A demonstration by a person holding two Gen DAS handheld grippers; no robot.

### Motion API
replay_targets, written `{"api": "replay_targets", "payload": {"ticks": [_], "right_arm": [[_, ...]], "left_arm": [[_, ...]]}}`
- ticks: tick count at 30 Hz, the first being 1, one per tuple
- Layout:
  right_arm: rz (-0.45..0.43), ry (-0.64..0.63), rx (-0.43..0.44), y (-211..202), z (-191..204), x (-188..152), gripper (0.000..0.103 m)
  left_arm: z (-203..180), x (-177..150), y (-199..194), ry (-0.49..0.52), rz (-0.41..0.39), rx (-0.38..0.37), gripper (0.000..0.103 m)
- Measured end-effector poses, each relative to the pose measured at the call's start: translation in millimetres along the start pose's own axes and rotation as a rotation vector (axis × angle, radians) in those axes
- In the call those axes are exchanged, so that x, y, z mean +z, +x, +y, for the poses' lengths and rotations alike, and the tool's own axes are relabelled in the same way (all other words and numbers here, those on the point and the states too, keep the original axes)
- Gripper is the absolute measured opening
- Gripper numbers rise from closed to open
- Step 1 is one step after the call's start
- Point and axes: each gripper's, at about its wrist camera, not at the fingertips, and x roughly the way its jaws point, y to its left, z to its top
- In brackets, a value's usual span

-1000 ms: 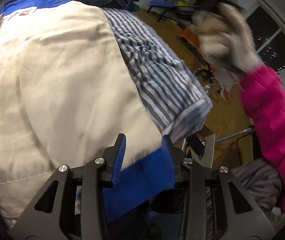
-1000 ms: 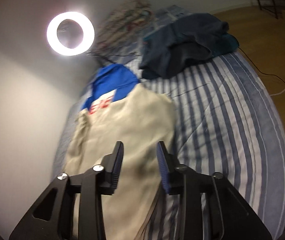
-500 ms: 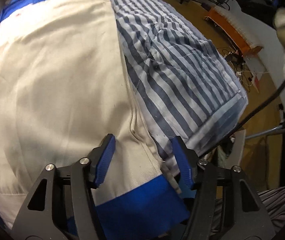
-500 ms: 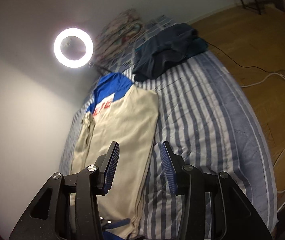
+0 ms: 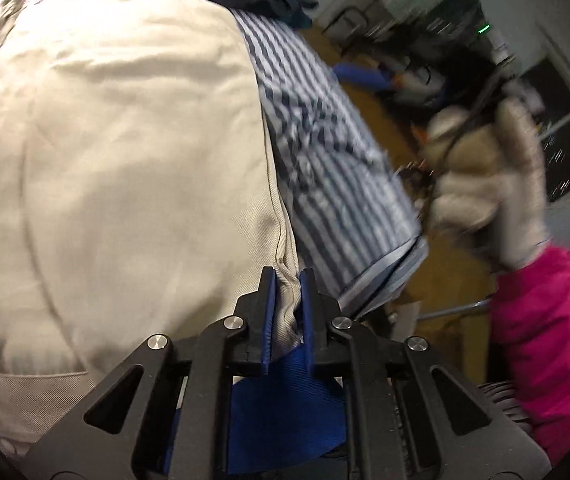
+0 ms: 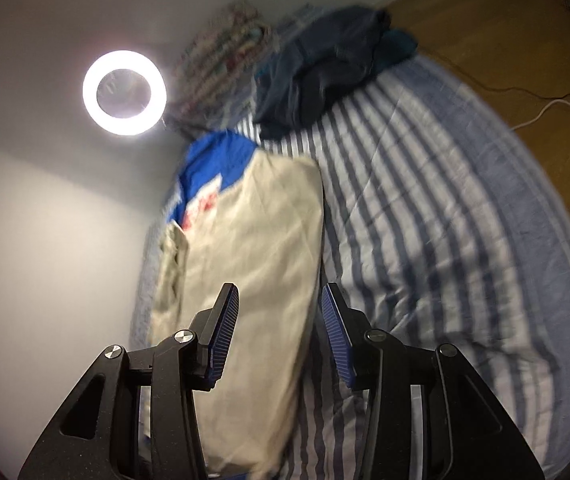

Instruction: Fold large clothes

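Left gripper [image 5: 287,280] clamps the beige-and-blue jacket's [image 5: 125,160] hem corner.
The jacket lies flat along the striped blue-and-white bedspread [image 6: 425,220], beside the wall. The right gripper [image 6: 280,308] hangs above it, fingers wide apart, holding nothing.

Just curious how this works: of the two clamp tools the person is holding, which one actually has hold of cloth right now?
The left gripper: its jaws are pinched on the edge of the beige jacket. The right gripper hangs open above the bed, holding nothing.
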Motion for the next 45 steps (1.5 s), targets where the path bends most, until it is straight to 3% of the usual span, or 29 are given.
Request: {"api": "replay_targets", "payload": {"ticks": [4,11,15,16,17,18,21,23,24,27,29,30,31,32,33,35,40,45], "right_arm": [[0.077,-0.047,-0.054,46.4,11.1,-0.1,0.043],[0.108,0.008,-0.152,103.8,-1.3,7.2,0.044],[0.111,0.032,-0.125,113.8,-7.5,8.0,0.044],[0.112,0.013,-0.12,113.0,-4.4,8.8,0.041],[0.116,-0.005,-0.121,113.3,-0.9,9.0,0.025],[0.12,-0.021,-0.13,113.8,2.0,9.2,0.021],[0.111,-0.025,-0.137,105.6,-0.5,11.9,0.02],[0.1,-0.004,-0.131,94.7,-8.1,15.6,0.02],[0.091,0.006,-0.117,88.4,-12.2,17.7,0.02],[0.065,0.018,-0.097,67.4,-23.8,23.4,0.025],[0.045,0.023,-0.081,50.5,-31.8,26.9,0.032],[0.037,0.027,-0.076,44.2,-34.7,28.1,0.032],[0.02,0.036,-0.067,37.1,-38.0,29.5,0.032],[0.003,0.046,-0.048,30.6,-40.9,30.8,0.032],[-0.007,0.053,-0.027,25.8,-43.2,32.0,0.032],[-0.015,0.05,-0.006,23.0,-43.5,33.2,0.032],[0.012,0.007,0.033,40.8,-28.9,31.9,0.039],[0.069,-0.026,0.029,81.7,-10.2,28.4,0.042]], "left_arm": [[6.8,-2.1,-12.0,-0.028,-0.026,-0.026,0.009],[9.9,-3.9,-13.6,-0.016,-0.032,-0.023,0.009],[7.4,-5.6,-9.7,-0.004,-0.028,-0.015,0.009],[3.7,-5.1,-5.7,0.002,-0.027,-0.014,0.009],[1.0,-5.3,-1.5,0.011,-0.017,-0.011,0.009],[-3.0,-4.7,4.3,0.019,-0.004,0.001,0.01],[-19.8,-5.1,16.7,0.061,0.021,0.044,0.033],[-34.0,-5.3,28.3,0.103,0.025,0.12,0.054],[-38.9,-5.2,36.1,0.116,0.04,0.174,0.059],[-48.4,-5.9,59.6,0.138,0.089,0.272,0.061],[-56.8,-9.6,72.5,0.191,0.082,0.347,0.061],[-60.1,-11.6,75.7,0.215,0.068,0.368,0.061],[-61.1,-12.9,76.1,0.225,0.054,0.38,0.054],[-61.0,-13.0,75.6,0.226,0.043,0.387,0.04],[-59.1,-12.0,74.5,0.222,0.044,0.375,0.034],[-48.3,-6.2,68.5,0.17,0.059,0.304,0.012],[-19.3,6.1,33.5,0.003,0.024,0.113,0.006],[-7.9,12.6,2.1,-0.077,-0.046,0.048,0.006]]}}
